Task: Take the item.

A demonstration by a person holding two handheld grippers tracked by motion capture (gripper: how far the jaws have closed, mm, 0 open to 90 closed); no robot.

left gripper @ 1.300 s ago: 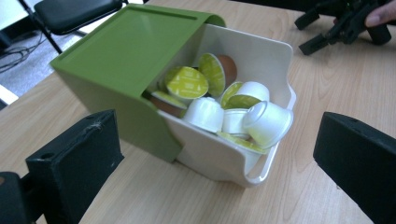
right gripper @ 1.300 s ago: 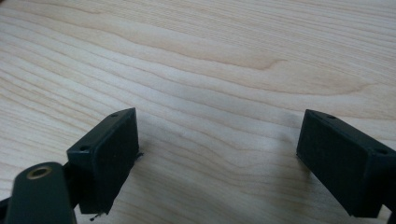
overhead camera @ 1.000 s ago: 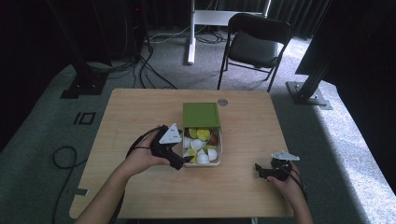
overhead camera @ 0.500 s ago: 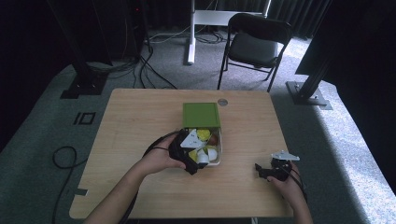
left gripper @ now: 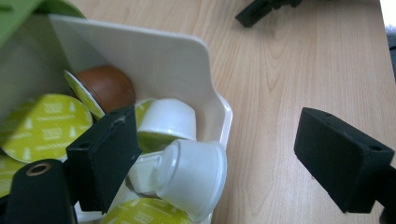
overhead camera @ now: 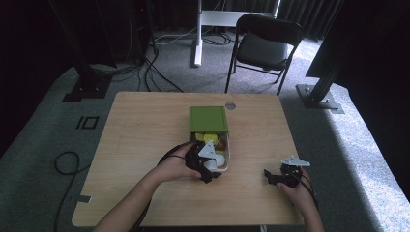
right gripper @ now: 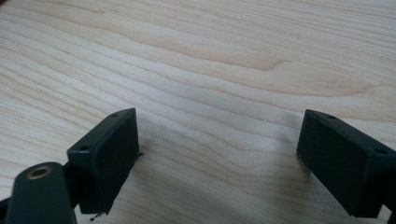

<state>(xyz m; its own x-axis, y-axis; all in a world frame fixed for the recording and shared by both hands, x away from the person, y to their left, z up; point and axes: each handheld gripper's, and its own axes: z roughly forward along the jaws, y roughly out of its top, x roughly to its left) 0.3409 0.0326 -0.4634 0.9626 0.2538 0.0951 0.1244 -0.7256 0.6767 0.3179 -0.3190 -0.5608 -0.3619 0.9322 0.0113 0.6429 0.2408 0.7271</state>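
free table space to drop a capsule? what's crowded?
Bare wood left of the tray, out to the table edge, and right of it, between tray and right gripper. Also a strip behind the green lid. Crowded: the tray, packed with capsules, left gripper at its near end.

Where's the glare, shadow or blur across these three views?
High view: sunlight washes out the carpet at right, back of room dark. Left gripper view: white capsule sharp, yellow-green lid at left soft. Right gripper view: sharp wood grain on the table, soft shadows beside the pads.
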